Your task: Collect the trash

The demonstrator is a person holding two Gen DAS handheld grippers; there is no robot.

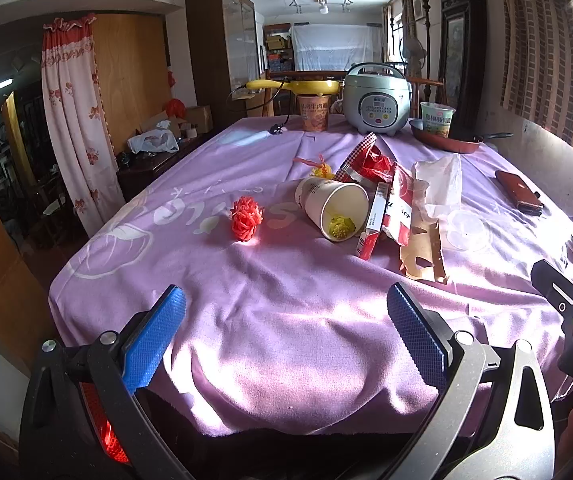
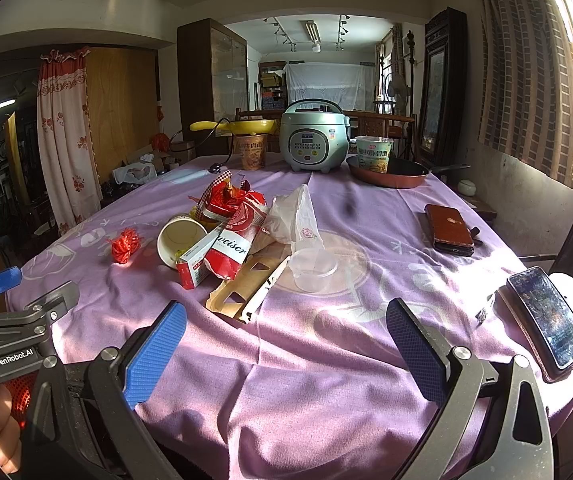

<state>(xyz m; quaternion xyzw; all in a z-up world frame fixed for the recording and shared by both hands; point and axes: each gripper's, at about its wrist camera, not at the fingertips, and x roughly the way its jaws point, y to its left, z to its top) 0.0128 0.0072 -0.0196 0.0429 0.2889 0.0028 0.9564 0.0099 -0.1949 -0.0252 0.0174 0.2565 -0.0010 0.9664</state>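
Observation:
Trash lies mid-table on a purple cloth (image 1: 286, 320): a tipped white paper cup (image 1: 332, 204) (image 2: 178, 240), a red net ball (image 1: 246, 216) (image 2: 125, 245), red wrappers (image 1: 370, 164) (image 2: 232, 200), a red-white carton (image 1: 374, 220) (image 2: 196, 266), torn cardboard (image 1: 422, 252) (image 2: 242, 288), a white plastic bag (image 1: 440, 184) (image 2: 296, 216) and a clear lid (image 1: 466, 230) (image 2: 312, 270). My left gripper (image 1: 286, 316) is open and empty, short of the pile. My right gripper (image 2: 286, 328) is open and empty, just before the cardboard.
At the far end stand a rice cooker (image 2: 312, 138), two noodle cups (image 2: 251, 152) (image 2: 373, 154), a red pan (image 2: 390, 174) and a yellow pan (image 2: 246, 125). A brown wallet (image 2: 448, 229) lies right. A phone (image 2: 546, 318) sits at the near right edge.

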